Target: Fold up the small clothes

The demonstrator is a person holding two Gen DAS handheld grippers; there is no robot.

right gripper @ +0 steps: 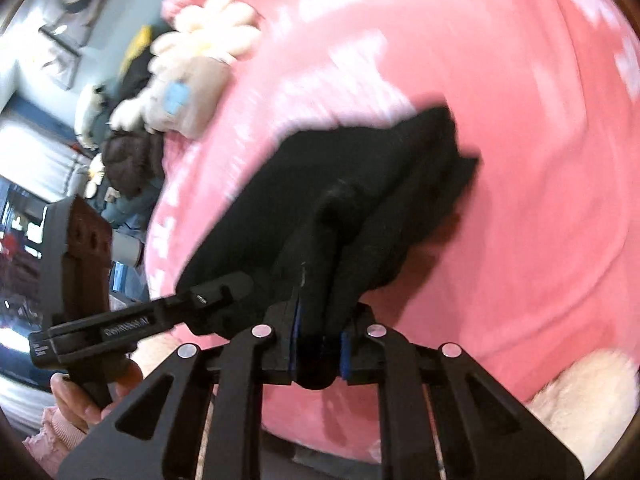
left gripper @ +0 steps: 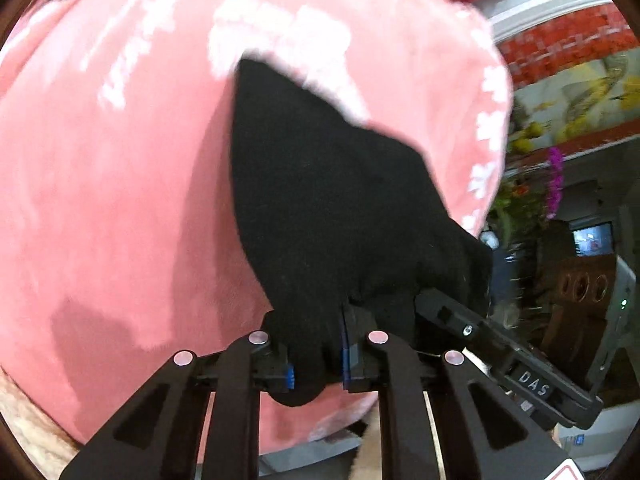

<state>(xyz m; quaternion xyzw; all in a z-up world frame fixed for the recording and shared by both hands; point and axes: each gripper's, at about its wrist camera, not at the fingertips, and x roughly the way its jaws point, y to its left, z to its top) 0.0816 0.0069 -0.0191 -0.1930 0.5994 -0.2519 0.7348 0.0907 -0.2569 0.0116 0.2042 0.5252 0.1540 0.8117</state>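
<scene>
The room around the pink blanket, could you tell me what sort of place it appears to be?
Probably a lived-in home room: a pink blanket as work surface, plush toys piled beside it, flowers behind.

Black garment (left gripper: pixel 328 208); pink blanket (left gripper: pixel 120 200), white blotches; black grippers, blue pads (left gripper: pixel 347 356).

White letters "DAS" stand on the black body of the right gripper (left gripper: pixel 534 383), seen from the left wrist. The left gripper (right gripper: pixel 124 326) carries a white label too blurred to read.
</scene>
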